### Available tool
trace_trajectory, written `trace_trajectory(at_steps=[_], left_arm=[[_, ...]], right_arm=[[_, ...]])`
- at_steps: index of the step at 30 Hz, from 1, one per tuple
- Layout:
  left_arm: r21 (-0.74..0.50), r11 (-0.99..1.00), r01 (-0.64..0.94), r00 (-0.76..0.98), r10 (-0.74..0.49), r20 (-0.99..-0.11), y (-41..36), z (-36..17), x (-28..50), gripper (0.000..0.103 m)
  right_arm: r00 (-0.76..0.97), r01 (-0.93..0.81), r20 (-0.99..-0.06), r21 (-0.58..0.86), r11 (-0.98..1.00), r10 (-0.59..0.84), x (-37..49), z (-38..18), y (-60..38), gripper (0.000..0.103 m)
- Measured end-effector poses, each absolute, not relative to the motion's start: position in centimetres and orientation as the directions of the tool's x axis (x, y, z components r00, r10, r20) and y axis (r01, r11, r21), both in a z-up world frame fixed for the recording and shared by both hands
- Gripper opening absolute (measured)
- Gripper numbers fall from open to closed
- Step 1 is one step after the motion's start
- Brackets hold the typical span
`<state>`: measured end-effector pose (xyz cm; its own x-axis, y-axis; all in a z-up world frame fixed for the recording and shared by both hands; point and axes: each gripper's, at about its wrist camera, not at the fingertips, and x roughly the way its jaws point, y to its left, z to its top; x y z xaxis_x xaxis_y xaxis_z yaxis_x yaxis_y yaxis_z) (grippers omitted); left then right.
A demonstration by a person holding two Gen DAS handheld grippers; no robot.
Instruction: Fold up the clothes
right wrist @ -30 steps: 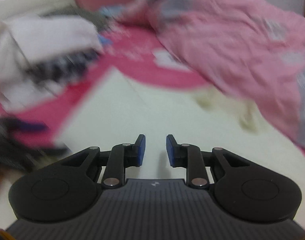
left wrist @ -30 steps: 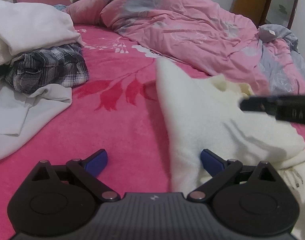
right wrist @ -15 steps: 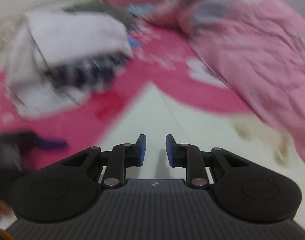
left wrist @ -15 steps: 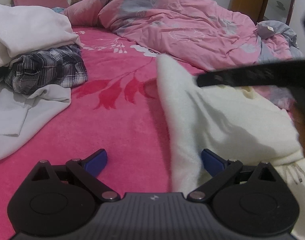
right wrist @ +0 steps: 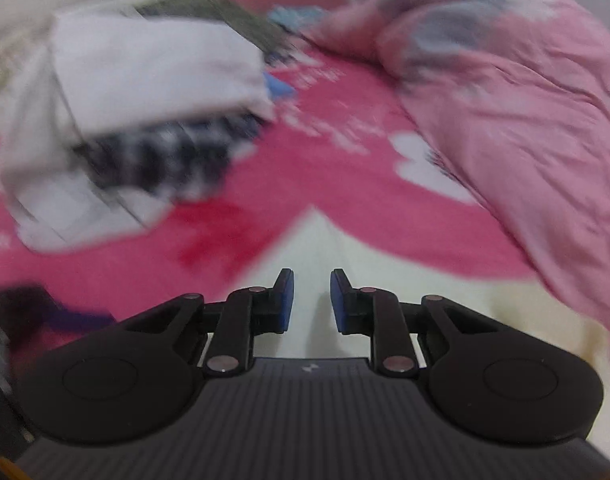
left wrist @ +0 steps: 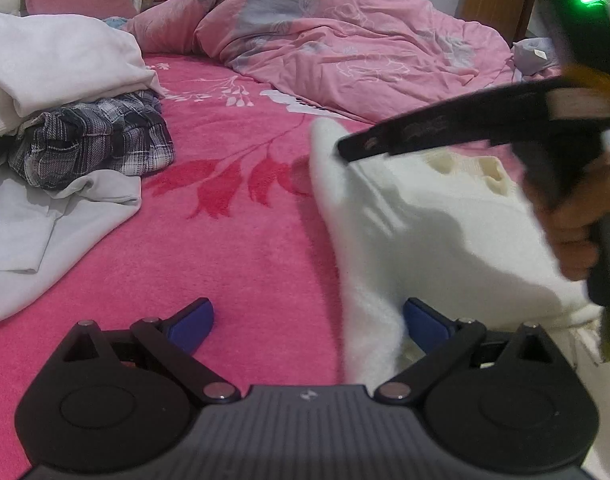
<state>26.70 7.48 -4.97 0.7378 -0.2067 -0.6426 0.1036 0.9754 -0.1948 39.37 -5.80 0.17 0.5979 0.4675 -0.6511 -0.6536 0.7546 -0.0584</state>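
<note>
Fleece garment [left wrist: 433, 232], cream, fuzzy, on plush pink blanket [left wrist: 241, 248]; left tongs [left wrist: 307, 322] released, right tongs [right wrist: 312, 300] narrow-gapped, empty.

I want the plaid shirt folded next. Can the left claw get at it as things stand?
Probably yes: the left claw is open and empty, and only bare pink blanket lies between it and the plaid shirt.

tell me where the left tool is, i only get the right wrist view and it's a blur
Observer: The left tool sits wide open at the near edge of the cream garment. That edge lies just inside its right pad.
Operator: is it gripping the cloth
Observer: No, its pads stand far apart and press nothing.
Operator: how does my right tool look from over there
Observer: The right tool hangs with its tip over the garment's far corner, and a hand grips its handle.
</note>
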Motion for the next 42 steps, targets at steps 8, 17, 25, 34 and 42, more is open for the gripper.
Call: trace_trajectory(at_steps=[8,17,25,34,42], left_arm=[[-0.191,0.976,0.103,0.738,-0.204,-0.643,7.4,-5.0,26.7,0.101],[-0.19,0.976,0.103,0.739,-0.203,-0.642,7.4,-4.9,26.7,0.101],[-0.188,0.977,0.104,0.739,-0.202,-0.643,7.4,-5.0,26.7,0.101],[-0.187,0.977,0.104,0.74,-0.202,-0.642,7.4,-5.0,26.6,0.101],[-0.194,0.975,0.104,0.739,-0.206,-0.641,7.4,-5.0,26.6,0.102]], right_arm=[[0.622,-0.612,-0.693,-0.141,0.778,0.364,40.4,-2.6,-6.5,0.016],[0.631,-0.636,-0.663,-0.145,0.758,0.403,42.1,-1.8,-4.7,0.015],[0.613,-0.564,-0.666,0.008,0.826,0.425,44.9,-2.9,-6.5,0.015],[0.605,-0.644,-0.629,-0.025,0.765,0.488,42.6,-1.2,-4.6,0.013],[0.616,-0.561,-0.627,0.076,0.825,0.477,42.9,-1.1,-6.6,0.01]])
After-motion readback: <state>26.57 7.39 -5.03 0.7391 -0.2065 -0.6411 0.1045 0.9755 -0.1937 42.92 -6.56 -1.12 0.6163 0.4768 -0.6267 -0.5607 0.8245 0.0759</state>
